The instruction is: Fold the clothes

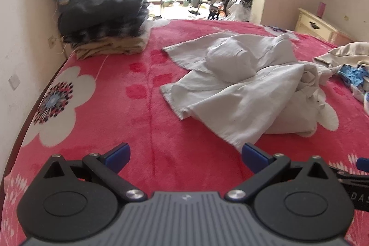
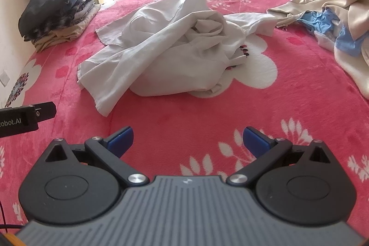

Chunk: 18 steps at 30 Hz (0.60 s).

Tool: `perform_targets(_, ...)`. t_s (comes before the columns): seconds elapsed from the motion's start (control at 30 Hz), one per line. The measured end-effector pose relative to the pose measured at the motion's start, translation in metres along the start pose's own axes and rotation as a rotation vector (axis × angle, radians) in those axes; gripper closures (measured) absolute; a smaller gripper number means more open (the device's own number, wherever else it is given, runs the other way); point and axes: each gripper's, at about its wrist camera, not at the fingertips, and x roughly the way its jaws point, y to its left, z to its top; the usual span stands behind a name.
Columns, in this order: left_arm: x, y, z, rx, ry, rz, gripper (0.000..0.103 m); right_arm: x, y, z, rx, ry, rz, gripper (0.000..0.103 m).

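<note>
Both the left gripper (image 1: 185,151) and right gripper (image 2: 188,137) are hovering, fingers spread and empty, just short of the crumpled white garment (image 1: 242,89), evidently positioning to flatten it.

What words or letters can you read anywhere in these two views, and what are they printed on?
"obot.AI": white print on the black body of the left gripper, at the left edge of the right wrist view; its start is cut off.
"DAS": pale letters on the black body of the right gripper, at the right edge of the left wrist view; cut off by the frame.
A small emblem on each gripper's grey housing is too small to read.
Nothing readable on the clothes or bedspread.
</note>
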Motion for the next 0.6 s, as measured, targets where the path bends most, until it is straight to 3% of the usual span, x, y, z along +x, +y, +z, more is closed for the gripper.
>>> perform_targets(0.2,0.006,-0.01,0.006,0.068,-0.067,-0.079,0.0,0.0,-0.013,0.002,0.019,-0.026,-0.025,0.001)
perform_targets(0.6,0.046,-0.041,0.02,0.21,-0.126,-0.206,0.002,0.013,-0.062,0.004,0.147,-0.099,-0.082,0.002)
